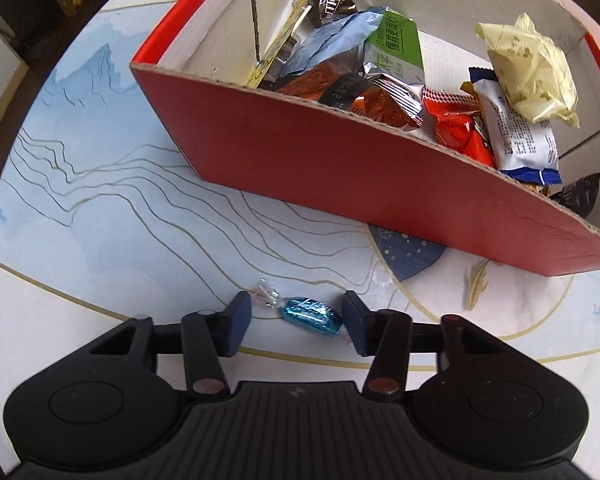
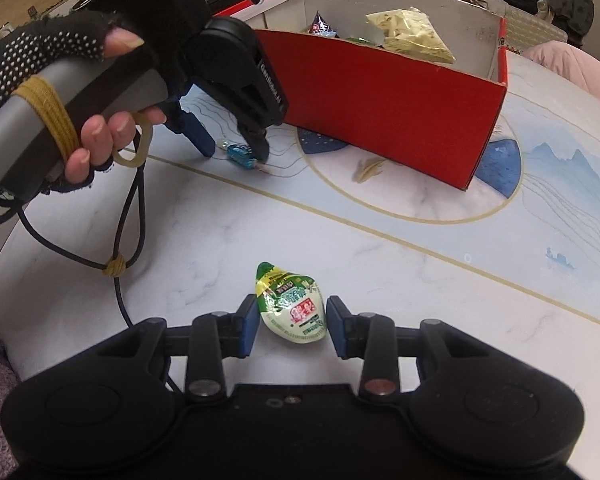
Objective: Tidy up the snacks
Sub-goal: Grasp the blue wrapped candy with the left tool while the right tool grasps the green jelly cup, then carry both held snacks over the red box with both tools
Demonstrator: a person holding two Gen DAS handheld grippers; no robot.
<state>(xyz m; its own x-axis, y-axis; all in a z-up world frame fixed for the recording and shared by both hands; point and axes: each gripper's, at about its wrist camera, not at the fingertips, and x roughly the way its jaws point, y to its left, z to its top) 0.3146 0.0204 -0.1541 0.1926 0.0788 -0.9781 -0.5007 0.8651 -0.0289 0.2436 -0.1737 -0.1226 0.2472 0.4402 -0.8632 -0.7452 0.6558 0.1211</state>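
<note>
Near edge of tabletop: two wrapped sweets not yet boxed, one in front of each hand-held gripper.
Tabletop: pale marble-look surface with gold lines and blue mountain print; mostly bare on the near side.
Box: red cardboard box with white inside, open top, sits toward the far side; front wall faces the hands.
Already in box: a heap of packets, among them a pale yellow crumpled bag, a green-and-silver foil packet, a white-and-blue wrapper and a brown chocolate pouch.
Left hand-held gripper: pointing steeply down, jaws part-open and straddling the small blue foil twist-wrapped candy; right pad at its end, left pad beside the clear twist; firm pinch not evident.
Right hand-held gripper: jaws narrow, closed on the green-and-white teardrop snack packet, pads against its sides.
Gloved hand: grips the left tool's handle, cable trailing on the tabletop.
Progress, judged: most snacks stowed; these two remain, plus the lift over the box wall.
Room: open tabletop between candies and box; front wall edge is the thing to clear; free space inside at the box's right.
</note>
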